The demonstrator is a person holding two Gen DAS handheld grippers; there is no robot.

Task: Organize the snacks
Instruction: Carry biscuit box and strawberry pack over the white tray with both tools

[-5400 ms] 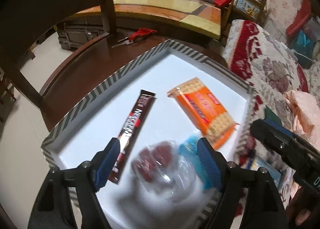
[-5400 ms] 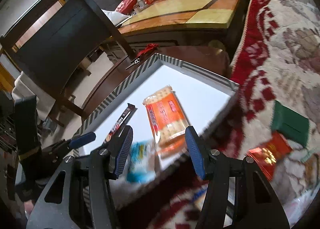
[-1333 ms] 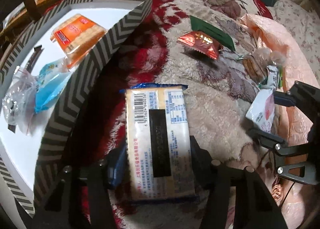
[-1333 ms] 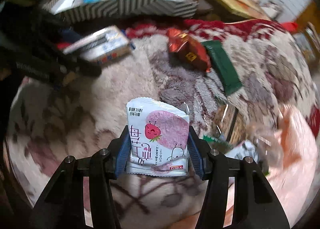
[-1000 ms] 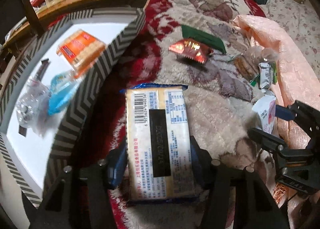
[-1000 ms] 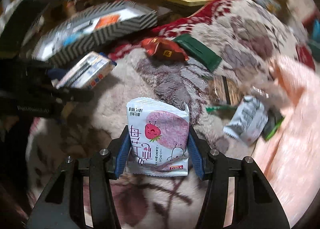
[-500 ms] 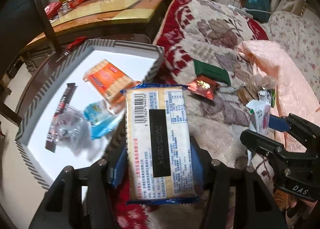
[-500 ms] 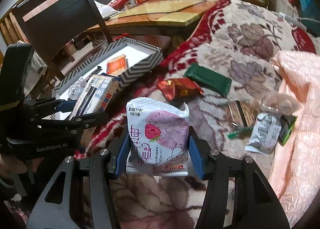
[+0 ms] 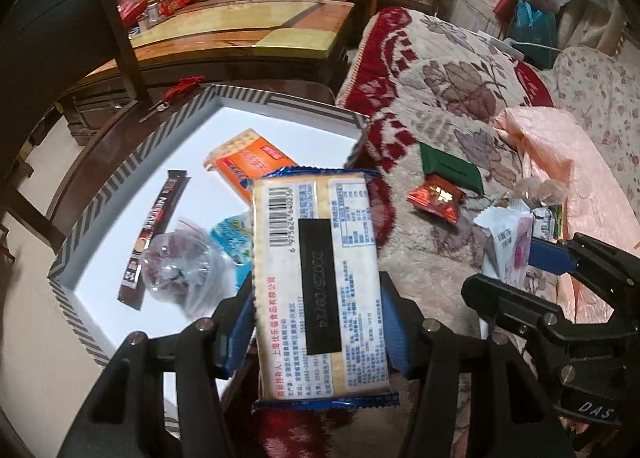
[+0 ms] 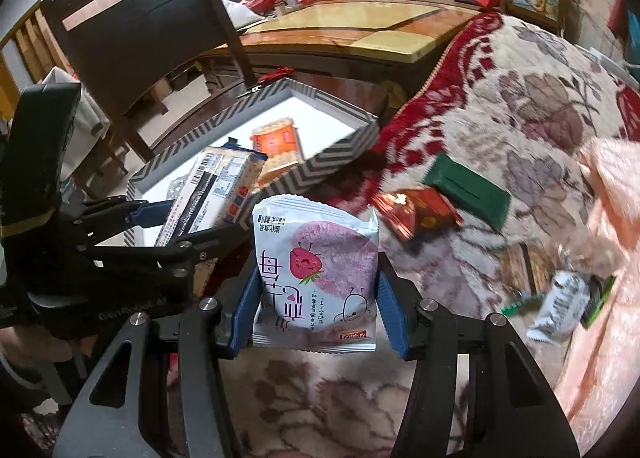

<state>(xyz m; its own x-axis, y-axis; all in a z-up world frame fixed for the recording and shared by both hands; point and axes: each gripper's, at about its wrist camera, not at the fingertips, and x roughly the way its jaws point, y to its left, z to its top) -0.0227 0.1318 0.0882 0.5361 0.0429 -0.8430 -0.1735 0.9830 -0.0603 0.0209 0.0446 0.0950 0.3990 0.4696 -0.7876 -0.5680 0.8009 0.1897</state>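
My left gripper [image 9: 318, 318] is shut on a blue-edged cracker pack [image 9: 320, 278], barcode side up, held in the air over the near right corner of the striped box [image 9: 120, 174]. The pack also shows in the right wrist view [image 10: 212, 190]. My right gripper [image 10: 316, 298] is shut on a white strawberry snack pouch [image 10: 316, 274], held above the blanket just right of the box [image 10: 340, 158]. In the box lie an orange cracker pack [image 9: 248, 164], a dark stick sachet [image 9: 154, 226], a clear bag [image 9: 180, 266] and a blue packet [image 9: 234, 234].
On the floral blanket [image 10: 520, 106] lie a red packet [image 10: 416, 214], a green packet [image 10: 468, 190], a white packet [image 10: 564, 306] and a brown one [image 10: 524, 270]. A pink cloth [image 9: 568, 162] lies right. A dark chair [image 10: 152, 30], red scissors [image 9: 176, 92] and a wooden table [image 9: 240, 34] stand behind the box.
Both grippers have risen and swung left toward the striped box, each keeping its pack. The cracker pack has moved from over the blanket to over the box's near corner.
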